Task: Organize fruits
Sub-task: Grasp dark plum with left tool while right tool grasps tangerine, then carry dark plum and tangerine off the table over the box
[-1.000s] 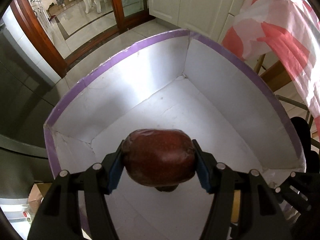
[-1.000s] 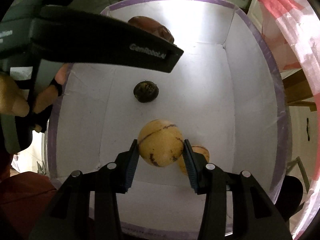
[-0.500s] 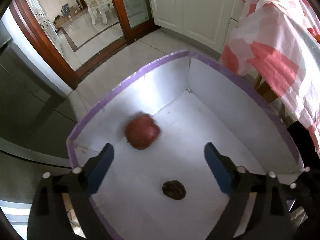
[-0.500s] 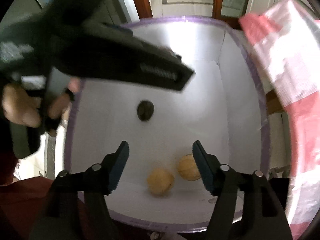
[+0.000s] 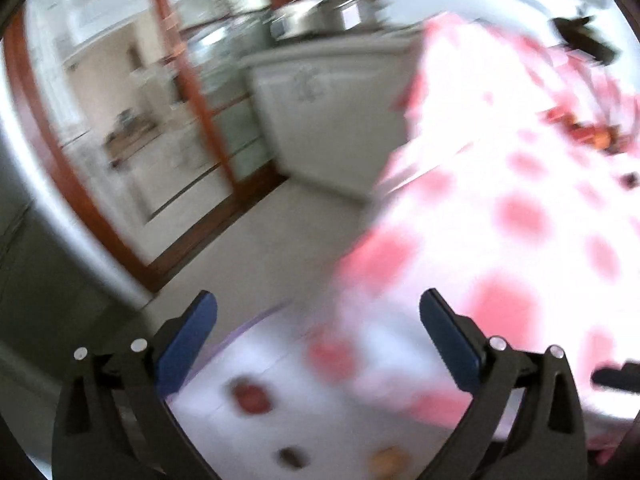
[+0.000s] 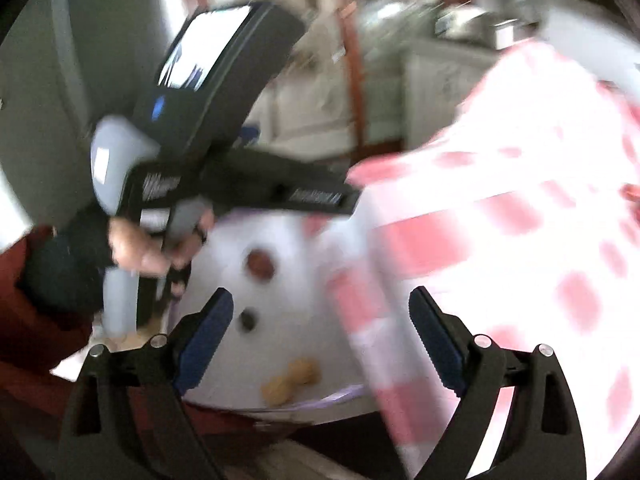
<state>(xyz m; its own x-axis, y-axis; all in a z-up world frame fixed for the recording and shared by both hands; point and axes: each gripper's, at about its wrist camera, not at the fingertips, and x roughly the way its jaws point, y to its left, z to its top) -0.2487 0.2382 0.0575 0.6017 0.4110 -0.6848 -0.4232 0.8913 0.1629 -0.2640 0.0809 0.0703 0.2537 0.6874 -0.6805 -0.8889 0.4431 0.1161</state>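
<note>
Both shots pretty blurry, so rough take: gripper fingers (image 5: 188, 344) matt black plastic, blue pads look rubbery, small shiny metal pins on top. Box (image 6: 288, 240) plain white card, matt, purple tape on rim. Tablecloth (image 5: 500, 240) thin glossy plastic sheet, pink-and-white. Door frame (image 5: 52, 152) polished reddish wood. Pots (image 5: 320, 16) shiny metal.

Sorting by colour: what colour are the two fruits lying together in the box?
Yellow-tan, clearest in the right wrist view: two fruits.
</note>
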